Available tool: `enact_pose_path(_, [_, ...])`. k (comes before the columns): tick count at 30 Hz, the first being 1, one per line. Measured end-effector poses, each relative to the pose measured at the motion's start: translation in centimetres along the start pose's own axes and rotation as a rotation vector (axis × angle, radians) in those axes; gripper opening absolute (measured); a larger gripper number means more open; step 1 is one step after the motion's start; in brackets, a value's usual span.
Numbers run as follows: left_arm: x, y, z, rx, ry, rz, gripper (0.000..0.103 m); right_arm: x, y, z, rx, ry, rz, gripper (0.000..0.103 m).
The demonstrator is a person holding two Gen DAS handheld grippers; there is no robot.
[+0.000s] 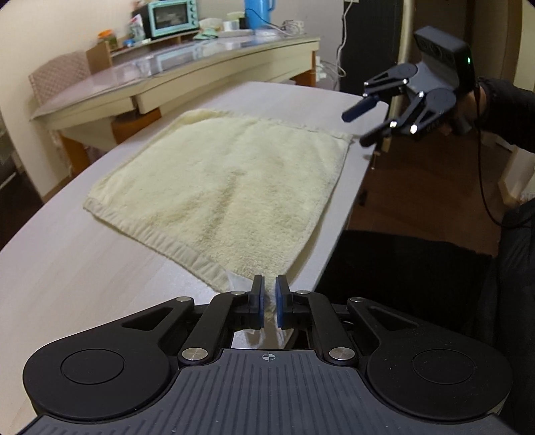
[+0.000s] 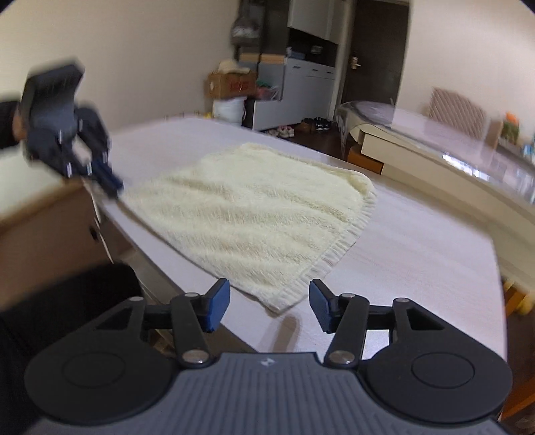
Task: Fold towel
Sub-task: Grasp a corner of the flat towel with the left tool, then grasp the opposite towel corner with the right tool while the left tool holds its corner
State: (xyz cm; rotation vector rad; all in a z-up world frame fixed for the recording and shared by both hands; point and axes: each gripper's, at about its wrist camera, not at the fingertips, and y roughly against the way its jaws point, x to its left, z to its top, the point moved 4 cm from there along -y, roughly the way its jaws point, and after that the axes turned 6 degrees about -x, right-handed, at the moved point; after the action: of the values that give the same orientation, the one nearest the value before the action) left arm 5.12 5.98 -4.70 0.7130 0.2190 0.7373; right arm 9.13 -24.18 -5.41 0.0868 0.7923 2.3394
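A cream towel (image 1: 227,187) lies spread flat on the pale table (image 1: 83,284). In the left wrist view my left gripper (image 1: 269,291) is at the towel's near corner, its blue pads (image 1: 258,297) pinched almost together on the cloth beside a white label. My right gripper (image 1: 356,129) hovers open just off the corner at the far right, by the table edge. In the right wrist view the towel (image 2: 254,214) runs toward my right gripper (image 2: 269,302); a hemmed corner lies between its wide-apart pads, which do not press on it. The left gripper (image 2: 113,187) shows blurred at the left corner.
The table edge (image 1: 337,234) drops off on the right, with a person's dark clothing below. Behind stands a glass-topped table (image 1: 200,63) with a mint oven (image 1: 172,15) and a blue jug (image 1: 259,13). A white cabinet (image 2: 294,93) and a cardboard box (image 2: 230,83) stand further back.
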Motion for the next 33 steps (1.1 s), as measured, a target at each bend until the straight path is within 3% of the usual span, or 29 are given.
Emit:
enact_pose_path(7, [-0.1, 0.1, 0.0, 0.001, -0.015, 0.004, 0.007, -0.7, -0.5, -0.8, -0.018, -0.048, 0.048, 0.047])
enact_pose_path(11, [-0.4, 0.2, -0.1, 0.003, -0.014, 0.005, 0.007, -1.3, -0.8, -0.9, -0.037, -0.112, 0.082, 0.027])
enact_pose_path(12, [-0.5, 0.2, -0.1, 0.004, -0.014, 0.003, 0.007, -1.3, -0.8, -0.8, -0.039, -0.117, 0.083, 0.013])
enact_pose_path(14, [-0.7, 0.3, -0.2, 0.006, -0.014, -0.002, 0.007, -1.0, -0.5, -0.7, -0.03, -0.113, 0.084, 0.009])
enact_pose_path(21, [-2.6, 1.3, -0.8, 0.013, -0.034, -0.035, 0.007, 1.0, 2.3, -1.1, -0.004, -0.086, 0.082, 0.009])
enact_pose_path(23, [-2.7, 1.3, -0.9, 0.007, -0.028, -0.038, 0.006, 1.8, 2.8, -1.7, -0.007, -0.039, 0.049, 0.019])
enact_pose_path(25, [-2.6, 1.3, -1.0, 0.004, -0.024, -0.035, 0.006, 2.8, 3.3, -2.1, -0.034, 0.032, 0.033, 0.035])
enact_pose_path(27, [-2.6, 1.3, -1.0, 0.005, -0.025, -0.03, 0.006, 3.8, 3.7, -2.3, -0.05, 0.121, 0.006, 0.043])
enact_pose_path(33, [-2.4, 1.2, -0.8, 0.003, -0.019, -0.018, 0.006, 6.6, 2.7, -3.0, -0.03, 0.517, -0.133, 0.042])
